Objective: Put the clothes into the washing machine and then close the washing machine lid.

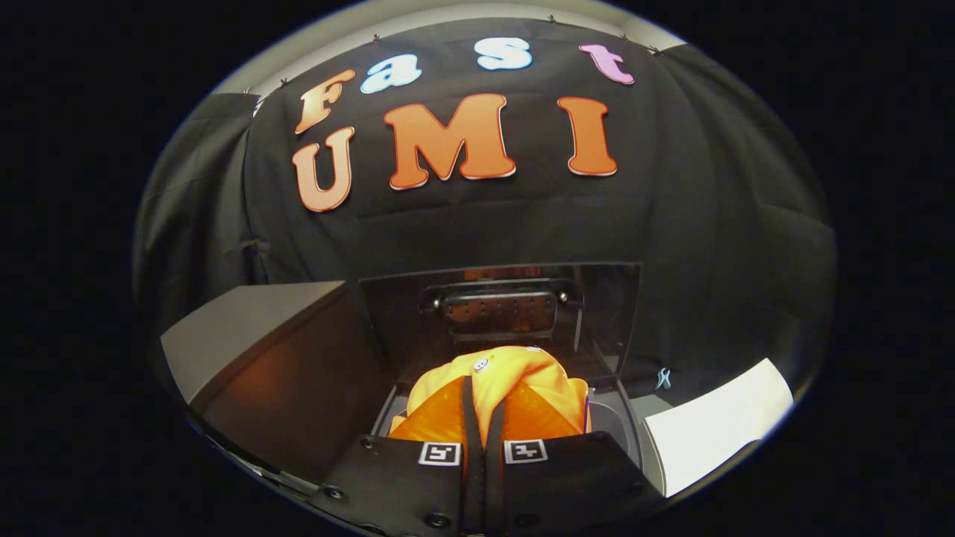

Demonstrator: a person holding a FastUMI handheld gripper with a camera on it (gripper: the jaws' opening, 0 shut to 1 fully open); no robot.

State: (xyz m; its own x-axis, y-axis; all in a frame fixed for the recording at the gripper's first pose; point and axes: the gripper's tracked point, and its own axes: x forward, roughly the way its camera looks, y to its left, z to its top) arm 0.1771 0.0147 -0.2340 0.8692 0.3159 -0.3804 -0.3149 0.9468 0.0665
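A soft, light orange garment (492,391) is pinched by its bunched fold in the gripper (483,432), above the washing machine (627,418) opening.

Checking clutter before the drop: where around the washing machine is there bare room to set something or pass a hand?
Bare patches: the grey box top beside the raised lid, and the white surface on the other side. Crowded: the washer opening, where the gripper fingers are shut on the orange garment just above it.
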